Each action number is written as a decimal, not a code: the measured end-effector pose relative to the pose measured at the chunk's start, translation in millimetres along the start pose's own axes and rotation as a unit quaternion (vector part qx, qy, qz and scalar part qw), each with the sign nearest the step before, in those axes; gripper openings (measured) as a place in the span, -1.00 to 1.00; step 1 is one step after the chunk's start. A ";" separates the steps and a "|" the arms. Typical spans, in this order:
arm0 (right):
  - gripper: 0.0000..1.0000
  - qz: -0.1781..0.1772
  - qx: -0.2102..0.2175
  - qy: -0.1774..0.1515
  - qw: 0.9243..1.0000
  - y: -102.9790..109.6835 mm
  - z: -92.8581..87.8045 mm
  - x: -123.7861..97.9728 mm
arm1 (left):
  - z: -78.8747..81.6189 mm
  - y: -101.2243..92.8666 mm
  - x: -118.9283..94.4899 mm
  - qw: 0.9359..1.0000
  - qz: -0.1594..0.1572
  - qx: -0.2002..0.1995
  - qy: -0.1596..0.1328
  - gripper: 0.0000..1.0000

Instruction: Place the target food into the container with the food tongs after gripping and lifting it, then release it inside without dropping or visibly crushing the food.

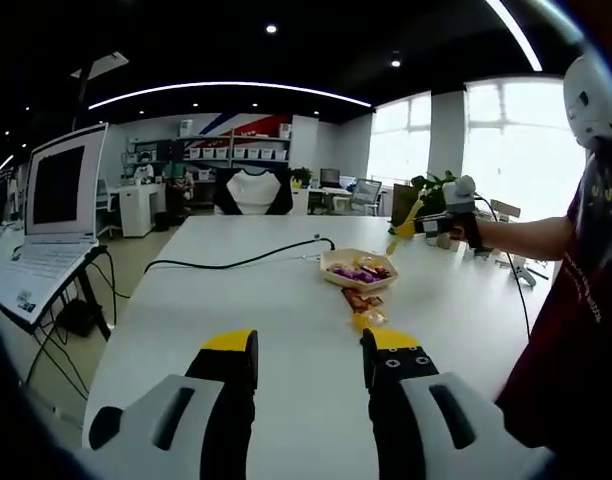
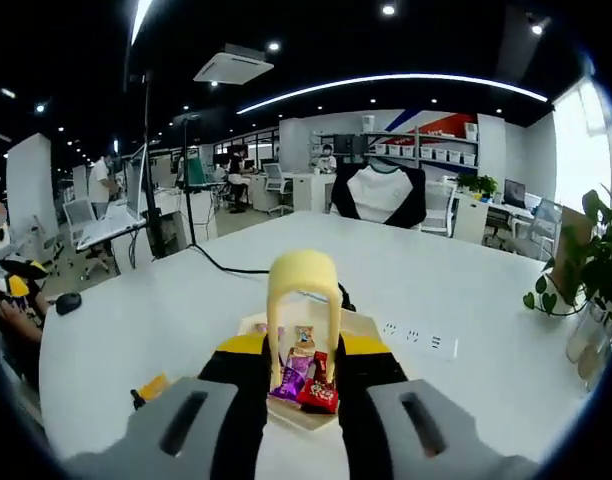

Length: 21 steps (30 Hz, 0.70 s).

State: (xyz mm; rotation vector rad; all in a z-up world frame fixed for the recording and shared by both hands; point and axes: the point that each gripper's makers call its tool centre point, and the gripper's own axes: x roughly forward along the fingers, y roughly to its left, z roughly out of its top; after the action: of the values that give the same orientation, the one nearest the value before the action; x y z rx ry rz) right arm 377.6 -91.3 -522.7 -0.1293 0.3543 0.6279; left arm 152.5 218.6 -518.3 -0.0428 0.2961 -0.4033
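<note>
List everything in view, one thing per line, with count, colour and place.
table: one, white, under everything
container: one, beige, mid-table, holding purple and red wrapped snacks
loose snacks: a few, orange-red, on the table beside the container
food tongs: one, yellow, between the right gripper's jaws, above the container
cable: one, black, across the table
power strip: one, white, on the table
laptop: one, white, on a stand
left gripper: jaws open, nothing between them
right gripper: shut on the tongs

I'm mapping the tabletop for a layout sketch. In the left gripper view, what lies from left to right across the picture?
Open laptop on its stand → black cable → tray of wrapped snacks → right gripper holding the yellow food tongs → person's sleeve.
</note>
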 end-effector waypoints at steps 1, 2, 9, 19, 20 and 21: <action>-0.56 0.002 -0.007 0.000 1.000 3.1 1.5 -4.6 | 1.1 -0.5 0.7 1.000 -0.001 0.001 -0.001 -0.11; -0.56 0.003 -0.010 0.000 1.000 5.0 2.3 -7.8 | 2.5 -1.1 1.4 1.000 -0.002 0.002 -0.002 -0.11; -0.56 0.004 -0.002 -0.013 1.000 10.5 11.9 -36.3 | 8.8 -4.8 6.5 1.000 -0.011 0.010 -0.006 -0.11; -0.56 -0.018 0.010 -0.021 1.000 6.3 2.5 -80.7 | 14.4 -13.1 12.2 1.000 -0.023 0.019 -0.008 -0.11; -0.55 -0.021 0.012 -0.022 0.999 5.6 1.7 -84.1 | 14.7 -13.5 12.8 0.999 -0.024 0.019 -0.009 -0.11; -0.55 -0.024 0.014 -0.024 0.999 4.5 1.1 -87.9 | 15.1 -14.1 13.6 0.999 -0.025 0.020 -0.009 -0.11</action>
State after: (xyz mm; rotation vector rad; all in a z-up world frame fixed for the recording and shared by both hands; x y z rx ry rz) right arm 309.2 -135.9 -489.9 -0.0951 0.3121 0.5772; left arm 163.5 200.0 -506.2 -0.0155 0.2698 -0.4580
